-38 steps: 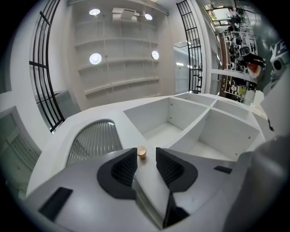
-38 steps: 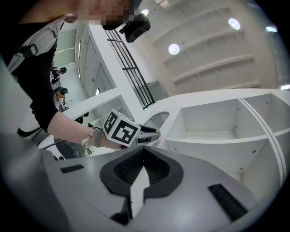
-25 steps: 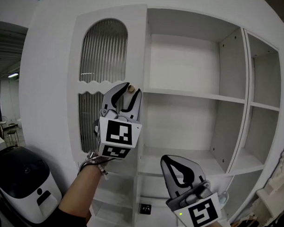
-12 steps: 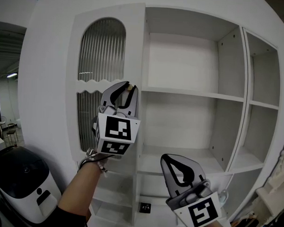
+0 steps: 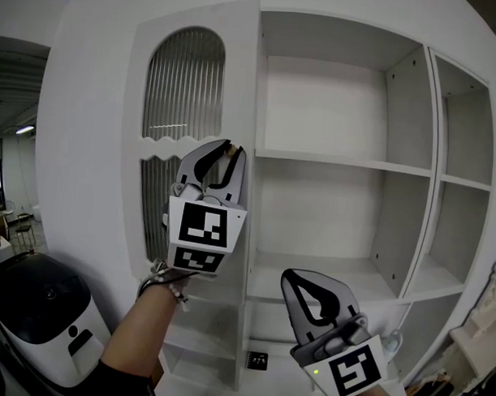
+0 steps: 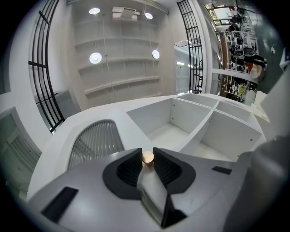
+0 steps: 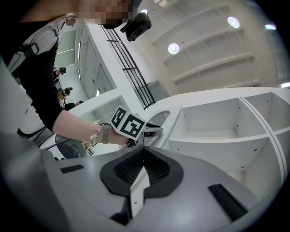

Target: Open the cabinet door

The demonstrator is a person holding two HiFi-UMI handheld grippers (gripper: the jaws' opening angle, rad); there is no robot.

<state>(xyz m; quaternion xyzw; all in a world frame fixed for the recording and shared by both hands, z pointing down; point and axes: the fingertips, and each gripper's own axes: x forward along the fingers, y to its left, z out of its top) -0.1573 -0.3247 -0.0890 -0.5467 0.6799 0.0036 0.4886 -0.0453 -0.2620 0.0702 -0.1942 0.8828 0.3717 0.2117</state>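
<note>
Step in hand: grip on knob made, pull apparently not yet begun. Left gripper partly closed, clamped on the small round knob after just closing down onto it, pads pressed on both sides. Knob at right edge of door, about mid-height. Door on left side of cabinet, ribbed glass above and below. Flush or barely cracked: can't tell. Next: hold clamp, pull toward near side, swing leftward in an arc, hinges presumably on left edge. Risk of slipping off with a straight tug. Right gripper fully closed, empty, low right, well apart from door.
</note>
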